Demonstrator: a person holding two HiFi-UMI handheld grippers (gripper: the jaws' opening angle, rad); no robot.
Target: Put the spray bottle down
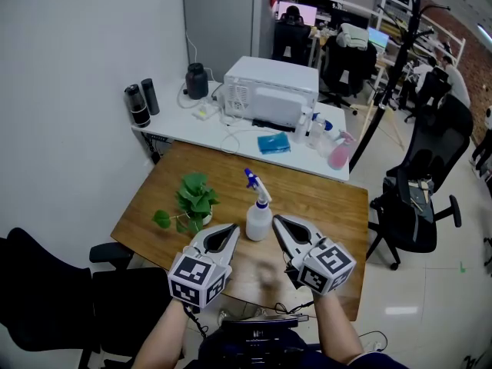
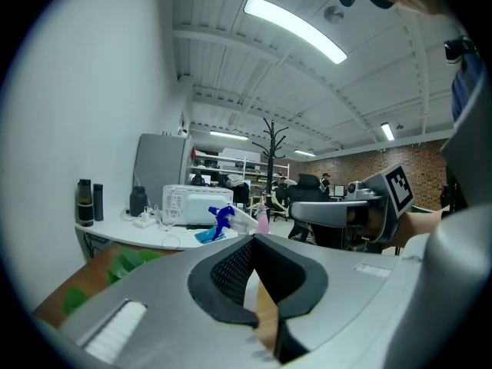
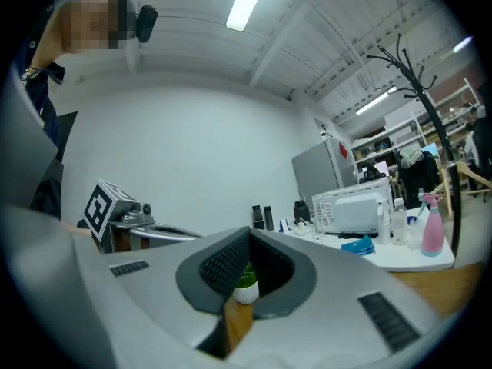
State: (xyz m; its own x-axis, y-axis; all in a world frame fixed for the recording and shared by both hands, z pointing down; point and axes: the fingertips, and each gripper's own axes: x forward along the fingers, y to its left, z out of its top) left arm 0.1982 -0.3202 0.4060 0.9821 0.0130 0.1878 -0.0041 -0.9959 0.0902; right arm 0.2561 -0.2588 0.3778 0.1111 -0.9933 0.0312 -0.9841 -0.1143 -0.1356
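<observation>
White spray bottle (image 1: 258, 210) stands upright on the wooden surface (image 1: 330, 198), free between the left gripper (image 1: 230, 228) and right gripper (image 1: 277, 220), whose fingers are closed and empty. The put-down appears complete, with nothing left to do. Count on this surface: one spray bottle, one potted plant (image 1: 192, 200); two grippers.

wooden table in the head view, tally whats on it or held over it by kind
spray bottle: 1
potted plant: 1
grippers: 2, the left gripper and the right gripper, both held over the near edge
total: 4
</observation>
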